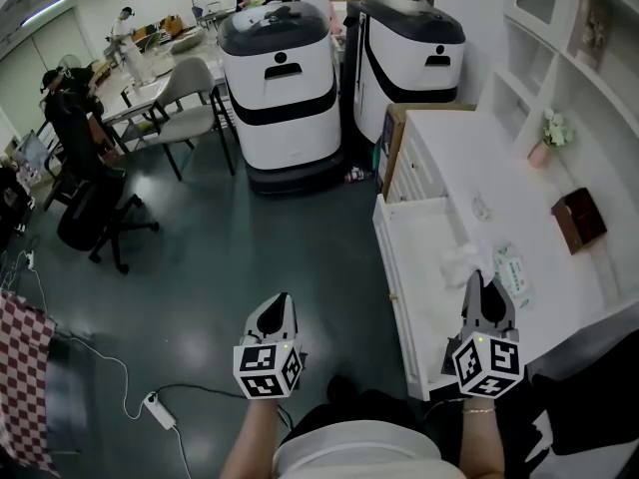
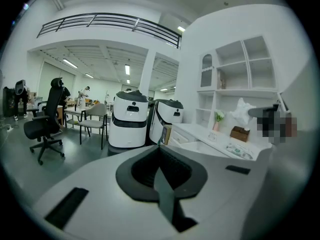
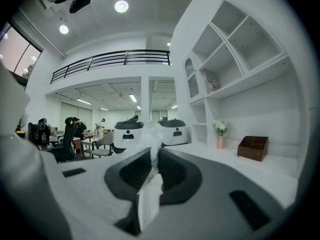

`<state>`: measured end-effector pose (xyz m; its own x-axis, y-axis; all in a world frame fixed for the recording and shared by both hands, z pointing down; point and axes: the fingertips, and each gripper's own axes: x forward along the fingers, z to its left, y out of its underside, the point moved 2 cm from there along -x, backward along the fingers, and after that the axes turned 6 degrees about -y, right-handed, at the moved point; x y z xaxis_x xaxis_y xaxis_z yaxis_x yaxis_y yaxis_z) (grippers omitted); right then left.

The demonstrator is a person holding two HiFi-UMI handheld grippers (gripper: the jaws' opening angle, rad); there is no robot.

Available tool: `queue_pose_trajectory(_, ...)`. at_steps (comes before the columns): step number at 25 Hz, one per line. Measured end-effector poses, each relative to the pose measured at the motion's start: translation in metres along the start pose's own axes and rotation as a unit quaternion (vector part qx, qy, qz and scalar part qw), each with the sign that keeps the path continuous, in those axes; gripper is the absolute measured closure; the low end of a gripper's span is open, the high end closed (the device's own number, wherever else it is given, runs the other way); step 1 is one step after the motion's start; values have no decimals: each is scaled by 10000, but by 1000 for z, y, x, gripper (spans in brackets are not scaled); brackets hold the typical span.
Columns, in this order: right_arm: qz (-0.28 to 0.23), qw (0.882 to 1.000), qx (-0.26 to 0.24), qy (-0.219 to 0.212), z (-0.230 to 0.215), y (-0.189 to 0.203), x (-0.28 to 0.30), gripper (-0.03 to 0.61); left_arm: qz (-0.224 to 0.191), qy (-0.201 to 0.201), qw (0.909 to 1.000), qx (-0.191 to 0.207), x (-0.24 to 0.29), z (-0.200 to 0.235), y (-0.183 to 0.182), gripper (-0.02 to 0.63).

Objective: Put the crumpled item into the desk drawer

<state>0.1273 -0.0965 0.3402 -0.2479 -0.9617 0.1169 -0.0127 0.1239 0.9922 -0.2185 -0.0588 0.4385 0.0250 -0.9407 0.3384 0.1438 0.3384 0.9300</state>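
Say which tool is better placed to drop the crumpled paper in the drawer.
Right. The right tool is shut on the crumpled paper at the open drawer; the left tool hangs empty over the floor.

The head view looks steeply down on the white desk from its near end. The right gripper view sits level just above the desk, the left gripper view beside it; both face the white machines beyond, which all views share.

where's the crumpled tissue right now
Head view, right side: the crumpled tissue is pinched in the right tool, at the desk-side edge of the open drawer.
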Motion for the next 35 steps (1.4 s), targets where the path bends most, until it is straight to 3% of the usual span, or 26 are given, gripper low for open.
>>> queue_pose_trajectory(21, -429, 9969, 110, 644, -55, -30, 23, 538, 136, 536, 9981, 277, 72, -33, -18, 621)
queue_pose_trajectory(35, -89, 9975, 217, 667, -78, -3, 54, 538, 385, 790, 9953, 397, 109, -63, -16, 621)
